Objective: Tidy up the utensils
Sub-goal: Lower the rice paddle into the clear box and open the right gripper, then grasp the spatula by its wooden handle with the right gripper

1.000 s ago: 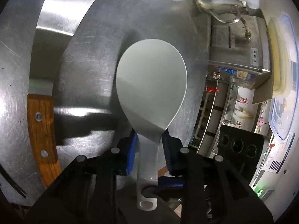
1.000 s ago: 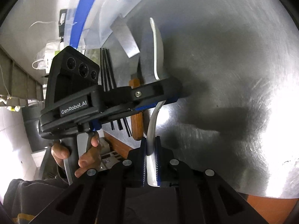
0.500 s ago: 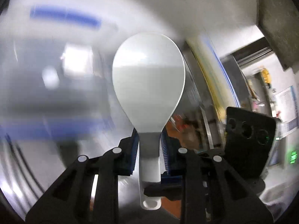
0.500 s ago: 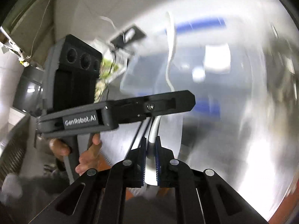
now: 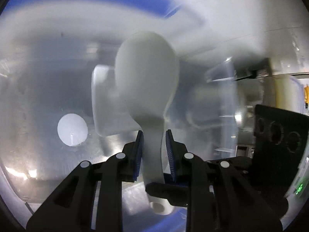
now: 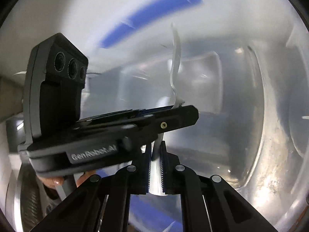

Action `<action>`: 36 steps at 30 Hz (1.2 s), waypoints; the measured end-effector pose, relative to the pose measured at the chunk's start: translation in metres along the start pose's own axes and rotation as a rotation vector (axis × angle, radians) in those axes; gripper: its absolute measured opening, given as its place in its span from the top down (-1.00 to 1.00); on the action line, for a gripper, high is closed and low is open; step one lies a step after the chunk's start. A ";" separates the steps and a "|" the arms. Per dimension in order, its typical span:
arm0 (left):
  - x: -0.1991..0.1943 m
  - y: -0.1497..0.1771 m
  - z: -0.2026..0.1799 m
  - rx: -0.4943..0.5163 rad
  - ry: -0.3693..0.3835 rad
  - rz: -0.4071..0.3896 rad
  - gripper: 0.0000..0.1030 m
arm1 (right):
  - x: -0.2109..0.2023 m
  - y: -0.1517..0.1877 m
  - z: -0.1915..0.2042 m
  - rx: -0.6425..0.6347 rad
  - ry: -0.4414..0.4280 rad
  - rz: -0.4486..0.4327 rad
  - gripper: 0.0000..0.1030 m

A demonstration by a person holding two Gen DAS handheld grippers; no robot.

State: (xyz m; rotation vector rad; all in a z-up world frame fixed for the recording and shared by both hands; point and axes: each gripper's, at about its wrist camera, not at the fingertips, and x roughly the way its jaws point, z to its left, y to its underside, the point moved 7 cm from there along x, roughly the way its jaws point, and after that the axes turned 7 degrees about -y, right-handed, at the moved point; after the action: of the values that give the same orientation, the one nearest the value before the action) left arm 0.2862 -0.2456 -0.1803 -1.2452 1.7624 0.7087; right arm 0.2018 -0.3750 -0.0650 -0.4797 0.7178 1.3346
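Observation:
A white plastic rice paddle [image 5: 146,81] is held by both grippers. My left gripper [image 5: 154,135] is shut on its neck, the broad blade pointing up and away. My right gripper [image 6: 156,147] is shut on the paddle's handle end, and the paddle shows edge-on in the right wrist view [image 6: 176,61]. The left gripper's body [image 6: 108,127] crosses the right wrist view just above my right fingers. Behind the paddle is a clear plastic container [image 5: 193,100] with a blue rim, blurred by motion.
The clear container's wall and blue rim [image 6: 146,19] fill the right wrist view. A white round spot [image 5: 72,130] shows at the left in the left wrist view. The person's hand [image 6: 58,181] holds the left gripper. Steel equipment stands at far right [image 5: 249,73].
Both grippers have swung with the paddle away from the steel table, knife and chopsticks toward the clear blue-rimmed container, which now fills both views. The grips have not changed.

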 end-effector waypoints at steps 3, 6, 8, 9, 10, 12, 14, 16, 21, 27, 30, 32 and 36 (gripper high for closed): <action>0.016 0.005 0.006 0.009 -0.023 0.037 0.56 | 0.011 0.003 -0.021 0.029 0.075 0.038 0.80; 0.018 0.005 0.007 0.020 -0.060 0.047 0.55 | 0.025 0.002 -0.029 0.046 0.149 0.058 0.73; 0.015 0.006 0.007 0.040 -0.113 0.031 0.41 | 0.024 0.004 -0.029 0.044 0.183 0.052 0.71; 0.013 0.006 0.007 0.046 -0.143 0.017 0.19 | 0.023 0.004 -0.025 0.026 0.191 0.046 0.71; 0.005 0.009 0.007 0.056 -0.180 -0.017 0.01 | 0.014 0.007 -0.019 -0.003 0.214 0.024 0.71; -0.017 0.015 0.005 0.084 -0.232 -0.089 -0.06 | -0.014 0.021 -0.001 -0.087 0.259 -0.029 0.71; -0.042 0.021 0.001 0.106 -0.242 -0.154 -0.06 | -0.036 0.035 0.028 -0.182 0.273 -0.096 0.71; -0.083 0.044 -0.006 0.154 -0.246 -0.265 -0.29 | -0.063 0.068 0.060 -0.286 0.250 -0.160 0.34; -0.162 0.134 -0.006 0.222 -0.260 -0.496 -0.80 | -0.058 0.178 0.085 -0.395 0.203 -0.137 -0.36; -0.122 0.200 0.045 0.099 -0.289 -0.366 -0.85 | 0.043 0.272 0.014 -0.124 0.226 0.102 -0.29; -0.086 0.235 0.071 0.028 -0.283 -0.259 -0.85 | 0.060 0.294 0.006 -0.082 0.256 0.107 -0.28; -0.076 0.244 0.081 -0.038 -0.237 -0.220 -0.85 | 0.072 0.282 0.015 -0.076 0.297 0.103 -0.28; -0.070 0.248 0.093 -0.113 -0.171 -0.221 -0.85 | 0.099 0.271 0.016 -0.061 0.371 0.108 0.09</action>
State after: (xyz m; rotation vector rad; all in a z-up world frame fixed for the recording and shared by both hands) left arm 0.0933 -0.0517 -0.1696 -1.3871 1.4371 0.7687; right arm -0.0527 -0.2439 -0.1010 -0.7587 1.0218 1.3863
